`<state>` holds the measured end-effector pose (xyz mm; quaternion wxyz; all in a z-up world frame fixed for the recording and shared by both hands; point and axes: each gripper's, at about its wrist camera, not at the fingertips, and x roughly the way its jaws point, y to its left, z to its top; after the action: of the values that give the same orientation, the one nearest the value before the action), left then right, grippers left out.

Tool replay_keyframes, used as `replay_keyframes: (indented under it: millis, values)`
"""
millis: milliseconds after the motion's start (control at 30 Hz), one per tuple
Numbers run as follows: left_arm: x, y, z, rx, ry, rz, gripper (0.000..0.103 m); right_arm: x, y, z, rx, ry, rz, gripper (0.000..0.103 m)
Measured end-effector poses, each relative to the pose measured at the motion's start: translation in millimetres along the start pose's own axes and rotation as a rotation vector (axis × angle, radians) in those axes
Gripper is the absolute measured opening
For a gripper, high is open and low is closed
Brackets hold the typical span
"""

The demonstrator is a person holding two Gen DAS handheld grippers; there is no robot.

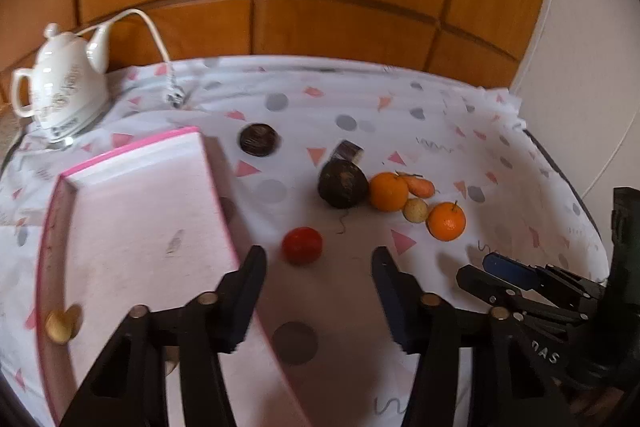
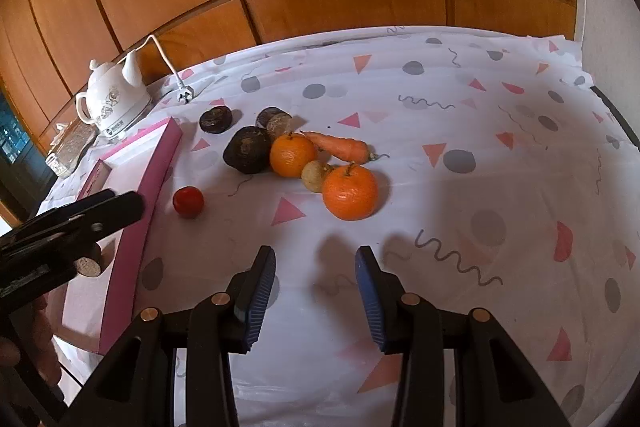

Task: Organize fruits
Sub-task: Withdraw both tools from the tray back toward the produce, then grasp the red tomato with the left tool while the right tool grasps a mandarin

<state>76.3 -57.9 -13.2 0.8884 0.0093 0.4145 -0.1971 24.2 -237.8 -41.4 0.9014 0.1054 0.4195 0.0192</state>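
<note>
**Tomato dead ahead of my left fingers, orange ahead of my right**

The left gripper (image 1: 318,259) is wide open and holding nothing, and the tomato (image 1: 301,245) sits just beyond the gap between its fingertips, slightly left of centre. It is round, so no long axis to line up on; I judge a short push forward would bracket it. The tray (image 1: 132,227) lies immediately left of that gripper, its pink rim passing under the left finger, so the carry would be short.

My right gripper (image 2: 316,259) is also open wide and empty. The near orange (image 2: 350,191) lies ahead of it and a little right, clearly apart from the fingertips. From this side the tomato is far off to the left, so the left hand is the nearer one for it.

The tomato looks small, glossy red and smooth, standing alone on the cloth (image 2: 480,187). The other produce is bunched: a dark round fruit (image 2: 248,155), the far orange (image 2: 293,155), a carrot (image 2: 340,147) lying crosswise behind, and a small pale fruit (image 2: 315,177) touching the near orange. One small round item (image 1: 60,323) already sits in the tray.
</note>
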Motion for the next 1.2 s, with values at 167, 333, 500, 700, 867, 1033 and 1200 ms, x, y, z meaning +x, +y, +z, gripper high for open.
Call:
replay_keyframes:
  millis: [167, 333, 500, 700, 867, 1033, 1200]
  values:
    - [25, -5, 10, 0.026, 0.051, -0.006, 0.046, 2, -5, -1, 0.016, 0.001, -0.002, 0.042]
    - [45, -11, 12, 0.088, 0.09, 0.053, 0.046, 3, -8, -1, 0.024, -0.001, -0.002, 0.042]
    - [63, -7, 12, 0.079, 0.139, 0.102, 0.042, 3, -11, -1, 0.031, -0.005, -0.002, 0.042]
    - [72, -6, 12, 0.061, 0.17, 0.1, 0.031, 5, -17, 0, 0.044, -0.007, -0.003, 0.042]
    - [66, -12, 14, 0.078, 0.165, 0.08, 0.03, 7, -20, 1, 0.05, -0.004, -0.002, 0.042]
    - [46, -27, 2, 0.043, 0.124, 0.036, 0.031, 7, -21, 8, 0.037, -0.015, -0.008, 0.042]
    - [39, -51, -21, 0.037, 0.089, 0.043, 0.031, 11, -24, 18, 0.009, -0.015, -0.001, 0.052]
